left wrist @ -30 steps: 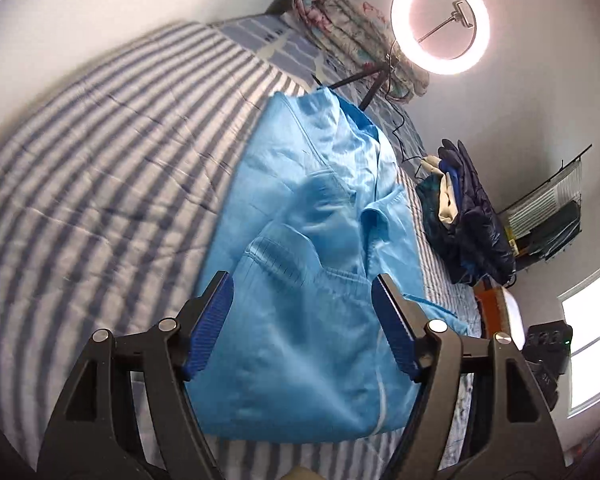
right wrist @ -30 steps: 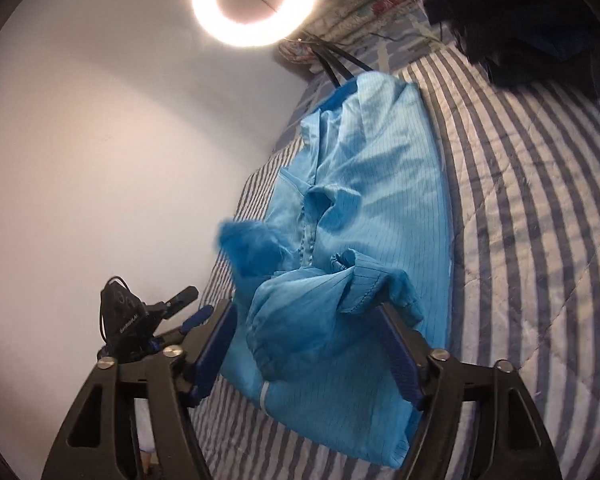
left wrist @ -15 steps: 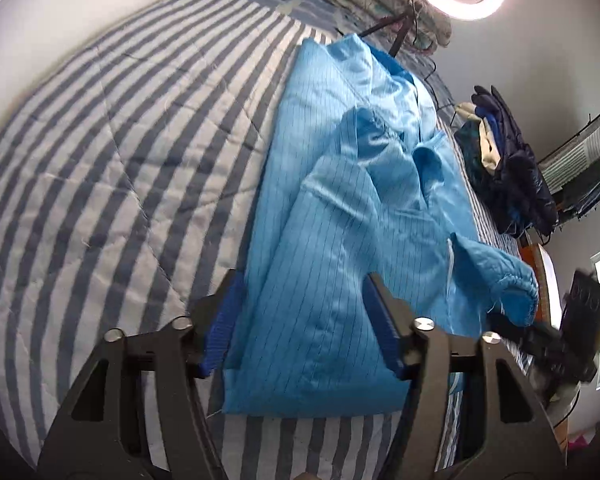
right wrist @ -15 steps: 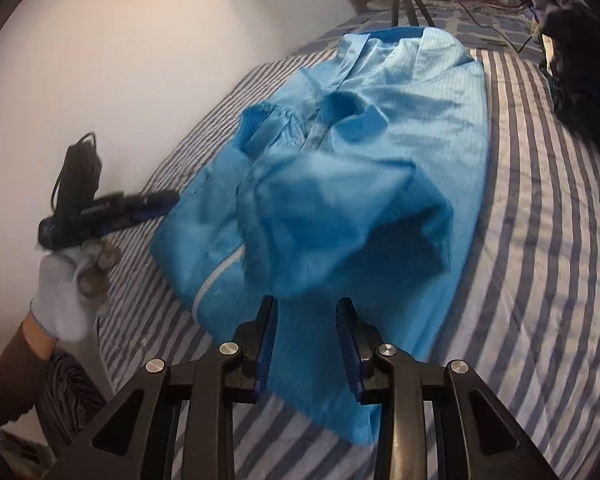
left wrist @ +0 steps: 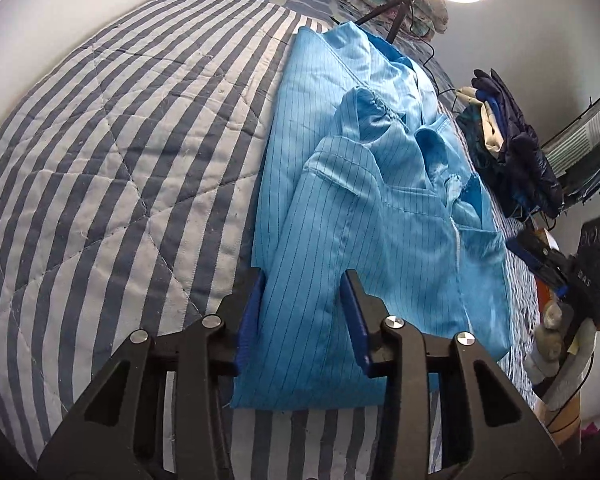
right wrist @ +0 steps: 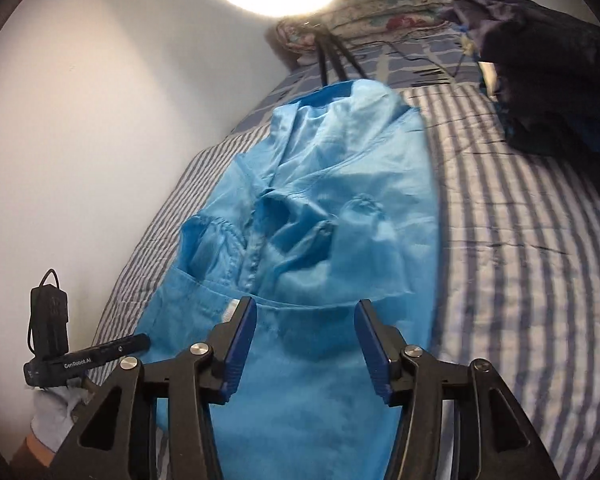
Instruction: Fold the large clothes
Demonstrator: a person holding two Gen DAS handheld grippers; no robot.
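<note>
Blue garment: a light-blue jacket point(left wrist: 380, 216) lies lengthways on the striped bed point(left wrist: 120, 160), sleeves already laid inward.
Left view, step: left tongs point(left wrist: 305, 316) closing over the near hem, cloth between the pads, not yet pinched as far as I can tell.
Right view, step: right tongs point(right wrist: 306, 344) opening above the jacket point(right wrist: 320, 220), holding nothing.
Next move: probably grip the hem with both and fold it toward the collar.
Containers: none visible; dark clothes point(right wrist: 560, 80) are piled on the bed point(right wrist: 520, 260).

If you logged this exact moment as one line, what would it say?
task: fold large clothes | blue garment: flat on striped bed | left hand-held gripper: closing around hem | right hand-held gripper: opening above garment
</note>
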